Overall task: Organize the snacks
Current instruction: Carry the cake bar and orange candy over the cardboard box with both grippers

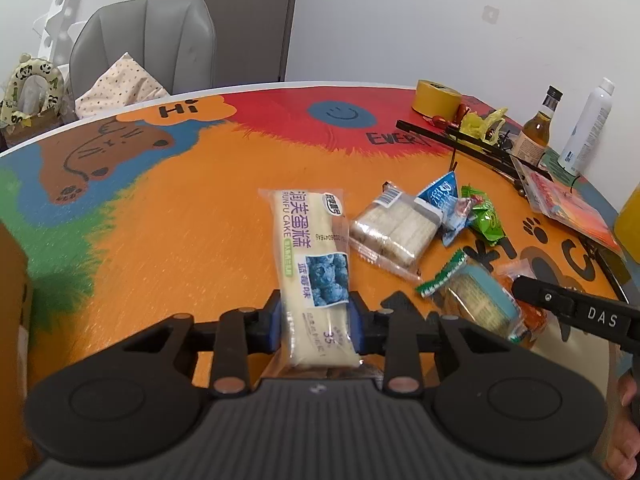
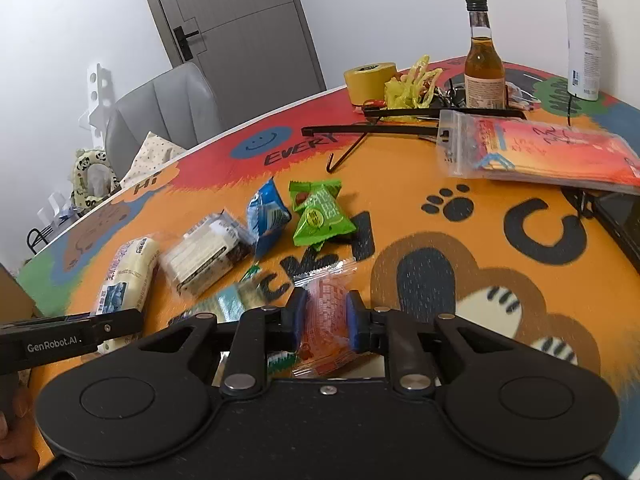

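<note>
My left gripper (image 1: 316,320) is shut on the near end of a long white blueberry cake packet (image 1: 310,256), which lies on the colourful table (image 1: 180,220). My right gripper (image 2: 323,320) is shut on an orange snack packet (image 2: 326,312). Beside it lies a teal and green packet (image 1: 476,300). Further back are a clear wafer pack (image 1: 394,228), a blue pouch (image 2: 266,210) and a green pouch (image 2: 320,212). The cake packet (image 2: 128,276) also shows at the left of the right wrist view, with the left gripper's finger over its end.
At the table's far side stand a yellow tape roll (image 2: 370,76), a brown bottle (image 2: 484,60), a white spray bottle (image 2: 582,32), a black hanger (image 2: 380,130) and a bagged red booklet (image 2: 540,152). A grey chair (image 1: 148,44) stands behind. A cardboard box (image 1: 12,280) is at the left.
</note>
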A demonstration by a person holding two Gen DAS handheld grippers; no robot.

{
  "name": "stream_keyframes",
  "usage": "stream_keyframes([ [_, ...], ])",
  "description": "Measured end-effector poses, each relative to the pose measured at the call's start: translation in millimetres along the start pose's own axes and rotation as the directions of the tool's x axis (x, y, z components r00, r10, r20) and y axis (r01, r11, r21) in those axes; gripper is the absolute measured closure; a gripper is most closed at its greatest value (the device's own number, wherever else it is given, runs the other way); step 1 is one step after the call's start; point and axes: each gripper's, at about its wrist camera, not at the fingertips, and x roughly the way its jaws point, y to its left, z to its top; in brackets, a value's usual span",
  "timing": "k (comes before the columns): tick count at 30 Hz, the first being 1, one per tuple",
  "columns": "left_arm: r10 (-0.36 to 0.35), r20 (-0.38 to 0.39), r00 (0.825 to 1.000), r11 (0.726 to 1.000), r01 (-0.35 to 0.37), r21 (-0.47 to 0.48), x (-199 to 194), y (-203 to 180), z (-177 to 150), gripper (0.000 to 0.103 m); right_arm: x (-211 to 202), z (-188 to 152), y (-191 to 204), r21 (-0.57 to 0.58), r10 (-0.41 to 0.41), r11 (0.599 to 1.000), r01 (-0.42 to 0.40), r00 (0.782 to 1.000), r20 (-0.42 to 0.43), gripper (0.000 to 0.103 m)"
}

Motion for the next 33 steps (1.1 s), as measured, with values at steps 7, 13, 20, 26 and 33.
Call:
stream_keyframes([
  [7,-0.023,-0.001,1.000,1.000,0.023,-0.011,-18.5,6.7,-8.9,0.074,-19.9,-8.5,-1.0,0.034,0.012,0.999,-0.012,1.000,0.008,0.084],
  [13,-0.042,0.032,0.999,0.999,0.043,-0.014,-41.0,9.4,-8.8,0.074,-36.2,-8.5,7.6,0.029,0.033,0.999,-0.034,0.999,0.028,0.084],
  [20,-0.059,0.076,0.995,0.998,0.060,-0.011,-70.0,12.3,-5.8,0.074,-49.6,-5.2,26.2,0.009,0.059,0.998,-0.059,0.997,0.052,0.084],
  [26,-0.055,0.106,0.993,0.998,0.057,-0.017,-92.3,22.0,-3.6,0.074,-58.2,-4.5,44.9,-0.013,0.085,0.996,-0.084,0.994,0.067,0.084],
  [33,-0.049,0.135,0.990,0.998,0.052,-0.021,-116.0,37.7,-3.6,0.074,-69.2,0.0,73.9,-0.044,0.115,0.993,-0.111,0.989,0.096,0.084],
])
